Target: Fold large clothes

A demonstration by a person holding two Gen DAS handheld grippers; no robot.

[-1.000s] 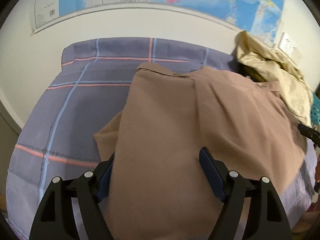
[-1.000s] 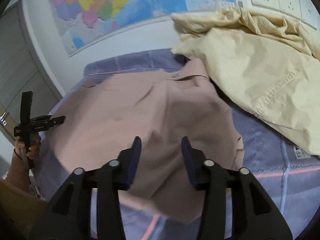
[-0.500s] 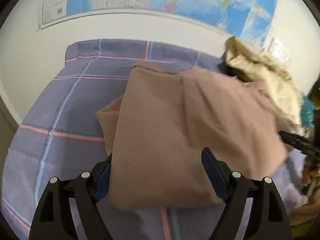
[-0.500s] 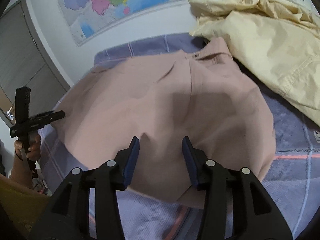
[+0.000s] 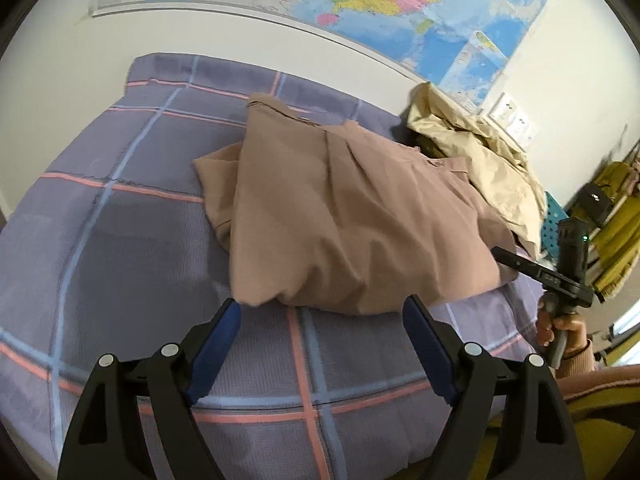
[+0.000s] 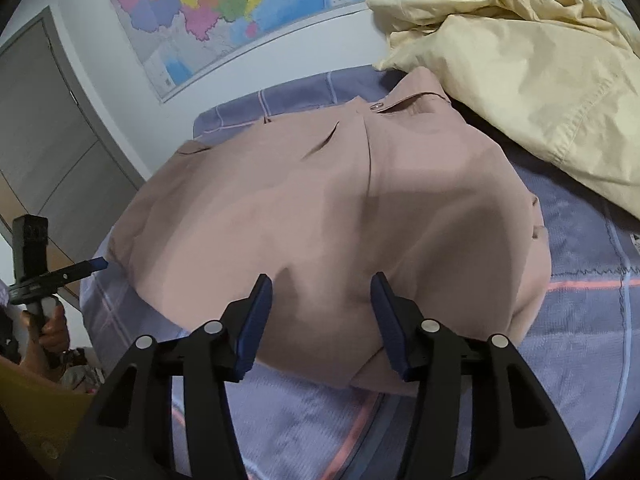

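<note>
Both claws released: left claw [image 5: 320, 320], right claw [image 6: 320, 296]. Pink shirt [image 6: 340, 216] on bed [image 5: 120, 240]: soft, light, limp. Grip hem corners at 6 o'clock.

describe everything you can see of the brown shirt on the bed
The brown woven cotton-looking shirt lies partly folded on the purple checked bedspread, collar toward the wall, a centre pleat down its back and one sleeve tucked under its side. Its surface is softly rumpled. The crumpled cream garment lies against its collar end. Both grippers' jaws are open and neither holds it.
</note>
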